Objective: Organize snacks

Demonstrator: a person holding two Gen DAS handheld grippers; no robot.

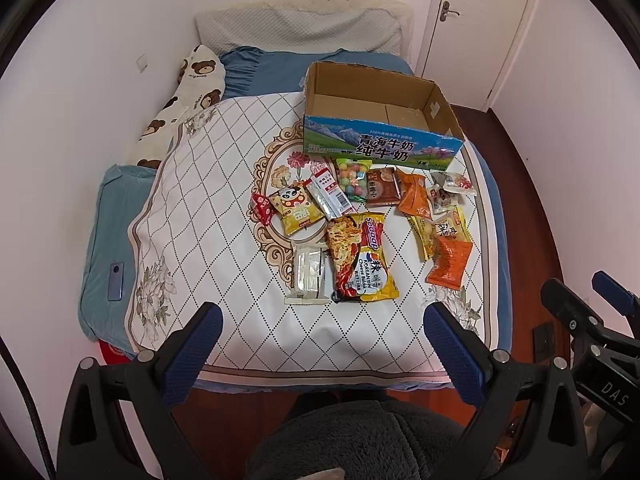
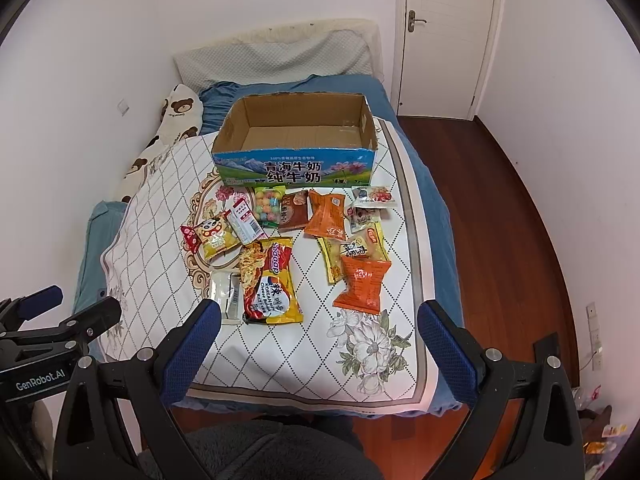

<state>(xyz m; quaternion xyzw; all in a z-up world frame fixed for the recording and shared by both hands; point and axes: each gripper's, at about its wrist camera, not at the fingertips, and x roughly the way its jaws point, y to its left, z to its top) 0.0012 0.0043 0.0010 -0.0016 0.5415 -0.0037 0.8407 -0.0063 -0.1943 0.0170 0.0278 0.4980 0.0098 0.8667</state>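
Note:
Several snack packets lie on a quilted bed cover (image 1: 224, 184) in front of an empty open cardboard milk box (image 1: 380, 120), also in the right wrist view (image 2: 294, 140). Among them are a large yellow noodle pack (image 1: 362, 258) (image 2: 272, 280), an orange packet (image 1: 450, 262) (image 2: 362, 284), a clear white packet (image 1: 308, 272), a panda packet (image 1: 296, 208) (image 2: 214, 234) and a candy bag (image 1: 352, 178) (image 2: 270, 202). My left gripper (image 1: 324, 320) is open and empty, above the bed's near edge. My right gripper (image 2: 320, 318) is open and empty, likewise short of the snacks.
The bed stands against the left wall, with a bear-print pillow (image 1: 188, 92) and a blue phone (image 1: 116, 280) at its left side. A wooden floor (image 2: 500, 220) and a white door (image 2: 444, 36) lie to the right. A dark fleece garment (image 1: 360, 440) fills the bottom.

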